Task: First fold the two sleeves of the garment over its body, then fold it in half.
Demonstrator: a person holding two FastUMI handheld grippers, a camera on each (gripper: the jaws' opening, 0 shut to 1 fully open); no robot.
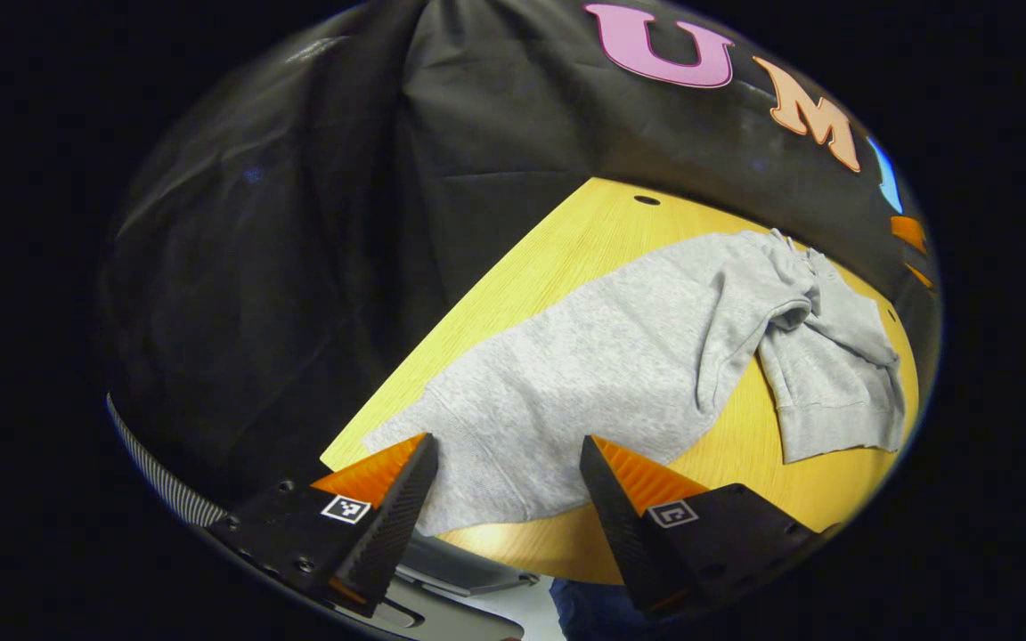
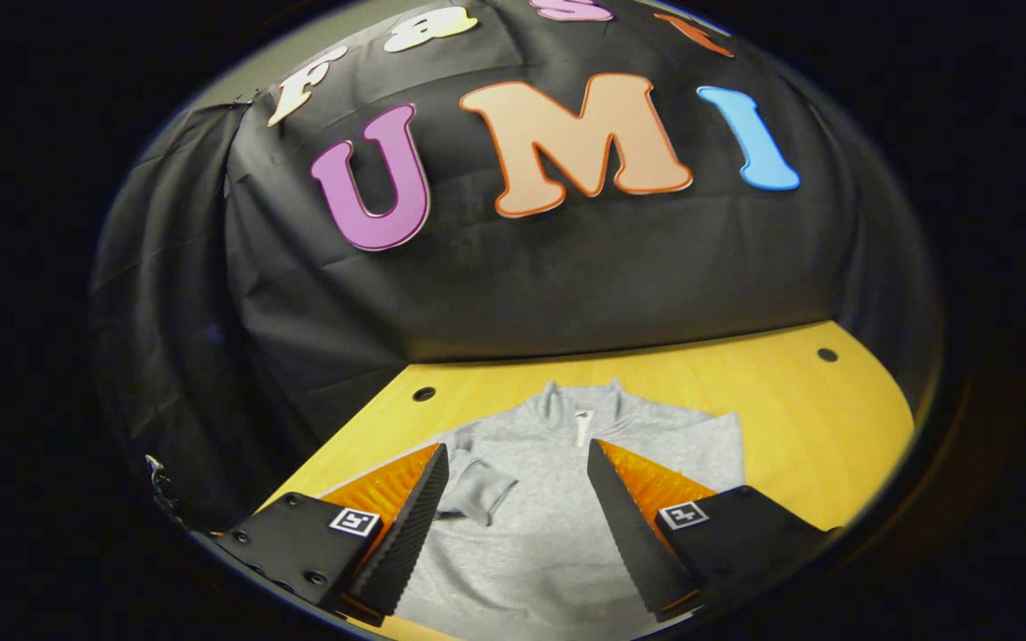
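Observation:
A light grey sweatshirt point(image 1: 602, 356) lies spread on the wooden table point(image 1: 584, 231). In the left gripper view one sleeve point(image 1: 834, 374) lies bunched and doubled over at the garment's far right end. My left gripper point(image 1: 507, 438) is open, hovering above the near end of the cloth with nothing between its fingers. In the right gripper view the sweatshirt point(image 2: 531, 552) lies with its zipped collar point(image 2: 580, 409) toward the wall, and a sleeve cuff point(image 2: 482, 494) rests on the body. My right gripper point(image 2: 517, 445) is open above the chest, holding nothing.
The black cloth wall point(image 2: 566, 285) stands close behind the table. Small round holes point(image 2: 424, 393) mark the table's far corners, another hole point(image 2: 826, 354) at the right. Bare wood point(image 2: 816, 427) lies right of the garment. The table's near edge point(image 1: 513, 556) curves just below my left fingers.

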